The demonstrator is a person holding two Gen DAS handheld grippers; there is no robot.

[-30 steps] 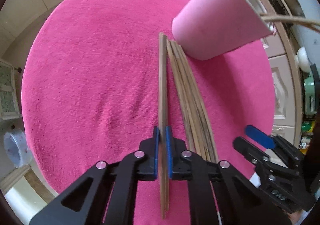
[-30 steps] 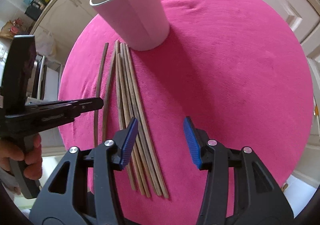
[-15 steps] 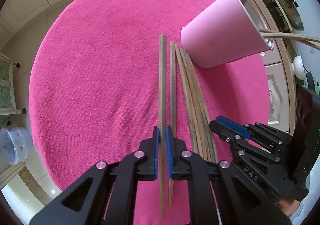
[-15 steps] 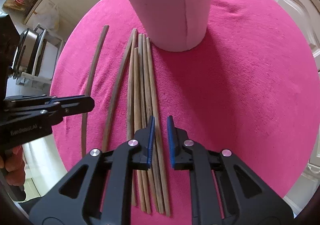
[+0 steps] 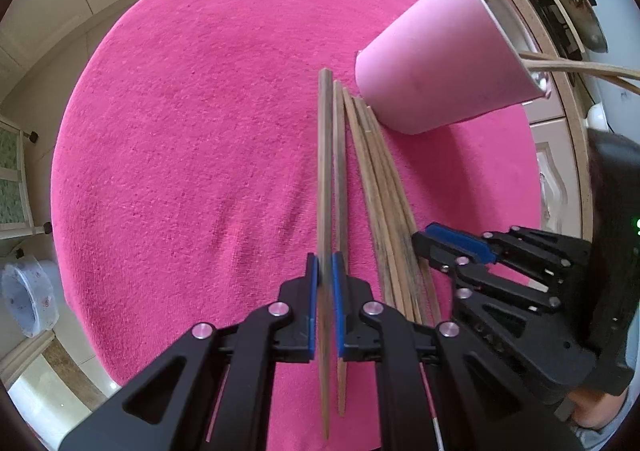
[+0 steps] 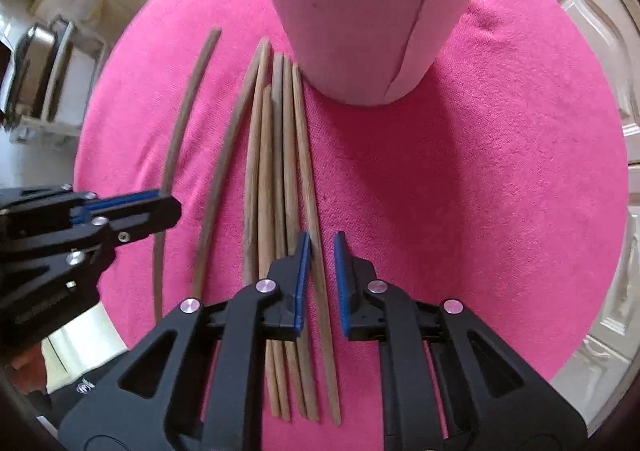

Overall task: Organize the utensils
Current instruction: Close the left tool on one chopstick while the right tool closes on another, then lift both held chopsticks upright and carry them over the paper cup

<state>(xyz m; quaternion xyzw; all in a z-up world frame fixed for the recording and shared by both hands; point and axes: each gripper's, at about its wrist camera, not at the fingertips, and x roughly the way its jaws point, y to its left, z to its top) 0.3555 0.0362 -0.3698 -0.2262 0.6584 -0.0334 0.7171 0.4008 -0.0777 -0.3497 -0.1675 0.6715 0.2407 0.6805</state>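
A pink cup (image 5: 440, 63) (image 6: 352, 11) with several chopsticks in it stands on the round pink tablecloth (image 5: 200, 131). Below it a bundle of wooden chopsticks (image 6: 276, 171) (image 5: 384, 191) lies flat, with one more chopstick (image 5: 340, 171) (image 6: 224, 155) a little to the left. My left gripper (image 5: 325, 261) (image 6: 168, 203) is shut on a single dark chopstick (image 5: 325, 171) (image 6: 176, 155), held off the cloth. Pointing straight down, my right gripper (image 6: 322, 239) (image 5: 426, 239) hangs over the bundle's right edge. Its jaws stand nearly together; the rightmost chopstick (image 6: 308, 171) shows in the narrow gap, with no visible pressing.
Cream cabinets ring the table. A wok (image 5: 576, 11) sits on a stove beyond the cup. A dish rack (image 6: 36, 67) stands at the left of the right wrist view. A clear tub (image 5: 24, 291) is on the floor. A person's hand (image 6: 24, 363) holds the left gripper.
My right gripper's jaws went from wide to nearly together. It moved left and lower, from beside the bundle to over its rightmost chopstick. The left gripper kept its chopstick and barely moved.
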